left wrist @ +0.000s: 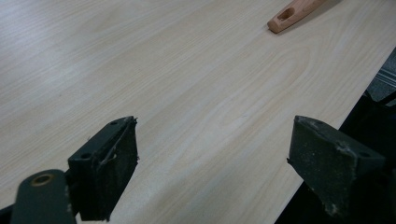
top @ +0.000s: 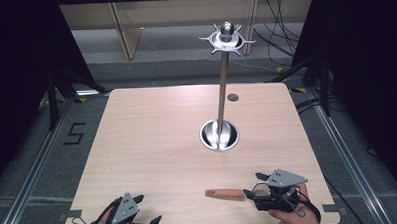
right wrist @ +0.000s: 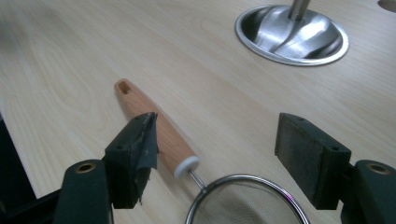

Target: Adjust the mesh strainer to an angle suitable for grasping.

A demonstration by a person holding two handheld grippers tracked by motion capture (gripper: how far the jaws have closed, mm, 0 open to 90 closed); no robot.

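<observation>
The tabletop (top: 152, 143) is pale wood-grain laminate, smooth and matte, with rounded corners and a small dark round hole near its far edge. At the near left corner the left gripper (top: 140, 221) rests low, a grey three-cornered plate on top and the hand behind it cut off by the frame; in the left gripper view its black jaws, faced with worn, gritty pads, stand wide apart over bare wood, holding nothing. Near the middle stands a polished steel stand (top: 220, 133): a shallow round dish base, a slim upright pole, and at the top a ring of short spiky hooks under a rounded knob. At the near right lies a strainer (right wrist: 243, 200), its tapered wooden handle (top: 224, 193) pointing left, with an oblong hole at the free end and a white collar where a thin wire joins a round steel rim with fine mesh. The bowl is cut off at the bottom of the right gripper view and hidden under the gripper in the high view. The right gripper (top: 262, 192), held by a hand (top: 290, 211), has its jaws spread open either side of the rim, not touching it; the left pad's covering is torn.
</observation>
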